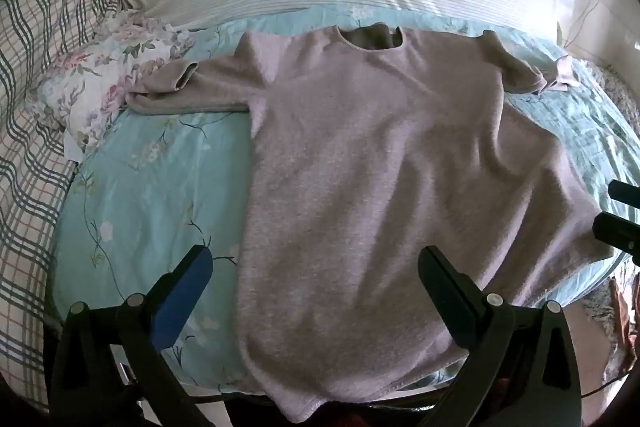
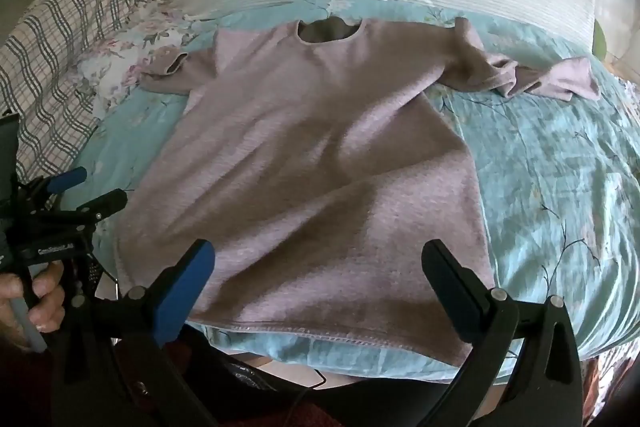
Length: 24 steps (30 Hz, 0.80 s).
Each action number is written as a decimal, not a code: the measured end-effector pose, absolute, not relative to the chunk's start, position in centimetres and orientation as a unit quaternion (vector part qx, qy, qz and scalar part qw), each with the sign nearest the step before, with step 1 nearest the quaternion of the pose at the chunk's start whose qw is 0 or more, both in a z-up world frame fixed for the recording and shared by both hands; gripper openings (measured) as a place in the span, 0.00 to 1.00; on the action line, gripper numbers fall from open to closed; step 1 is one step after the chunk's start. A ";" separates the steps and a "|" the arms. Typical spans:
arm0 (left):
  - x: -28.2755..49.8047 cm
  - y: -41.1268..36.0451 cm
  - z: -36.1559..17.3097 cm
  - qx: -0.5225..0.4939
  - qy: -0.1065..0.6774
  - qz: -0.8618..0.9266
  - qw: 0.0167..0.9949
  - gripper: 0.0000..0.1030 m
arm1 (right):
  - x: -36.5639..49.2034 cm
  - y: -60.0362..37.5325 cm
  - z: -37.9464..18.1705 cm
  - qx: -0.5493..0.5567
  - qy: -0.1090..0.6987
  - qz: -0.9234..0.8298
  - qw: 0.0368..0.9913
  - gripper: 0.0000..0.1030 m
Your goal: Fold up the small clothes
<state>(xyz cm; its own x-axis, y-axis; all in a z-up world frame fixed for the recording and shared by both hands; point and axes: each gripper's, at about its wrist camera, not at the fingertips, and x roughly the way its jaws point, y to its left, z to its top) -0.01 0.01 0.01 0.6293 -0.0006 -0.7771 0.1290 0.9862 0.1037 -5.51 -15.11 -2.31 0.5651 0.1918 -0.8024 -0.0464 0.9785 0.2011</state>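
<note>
My left gripper [image 1: 316,291] hangs with jaws spread wide, gripping nothing, over the lower left part of the sweater [image 1: 360,167]. The pinkish sweater lies flat, neck away from me, sleeves out, on the bed's blue flowered sheet [image 1: 160,167]. My right gripper [image 2: 320,287], jaws likewise released, hovers above its hem.

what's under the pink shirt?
The shirt lies flat on a teal floral sheet, which shows all around it. Its left sleeve end rests on a floral pillow. Anything directly beneath the shirt's body is covered.
</note>
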 end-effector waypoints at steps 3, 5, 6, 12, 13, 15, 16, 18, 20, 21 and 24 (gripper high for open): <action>0.1 0.0 0.0 0.078 0.435 -0.037 0.896 1.00 | -5.4 -15.0 -2.2 0.079 0.461 0.068 0.881 1.00; 0.1 0.0 -0.1 0.080 0.435 -0.037 0.896 1.00 | -5.4 -15.0 -2.0 0.080 0.460 0.069 0.882 1.00; 0.1 -0.1 -0.1 0.080 0.434 -0.037 0.896 1.00 | -5.5 -15.0 -2.0 0.080 0.460 0.069 0.882 1.00; 0.1 -0.2 0.4 0.082 0.433 -0.034 0.897 1.00 | -5.5 -15.0 -1.8 0.082 0.457 0.070 0.883 1.00; 0.1 -0.2 0.4 0.084 0.434 -0.032 0.896 1.00 | -5.5 -14.9 -1.7 0.083 0.457 0.071 0.883 1.00; 0.2 -0.2 0.4 0.084 0.435 -0.032 0.896 1.00 | -5.5 -15.0 -1.7 0.084 0.456 0.072 0.883 1.00; 0.3 -0.2 0.3 0.085 0.435 -0.032 0.896 1.00 | -5.6 -14.9 -1.7 0.084 0.456 0.072 0.883 1.00; 0.2 -0.1 0.4 0.090 0.434 -0.029 0.896 1.00 | -5.5 -14.9 -1.6 0.084 0.455 0.073 0.884 1.00; 0.2 -0.1 0.4 0.082 0.433 -0.033 0.897 1.00 | -5.6 -14.9 -1.5 0.084 0.454 0.073 0.884 1.00; 0.2 -0.1 0.4 0.077 0.432 -0.034 0.898 1.00 | -5.6 -14.8 -1.5 0.084 0.453 0.073 0.884 1.00; 0.2 -0.1 0.4 0.083 0.432 -0.031 0.897 1.00 | -5.6 -14.7 -1.3 0.086 0.451 0.073 0.885 1.00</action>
<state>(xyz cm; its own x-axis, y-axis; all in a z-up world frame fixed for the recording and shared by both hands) 0.15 -0.14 0.37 0.6247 0.0157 -0.7807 0.1273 0.9844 0.1217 -5.62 -14.70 -1.32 0.5821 0.2070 -0.7863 -0.0520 0.9746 0.2180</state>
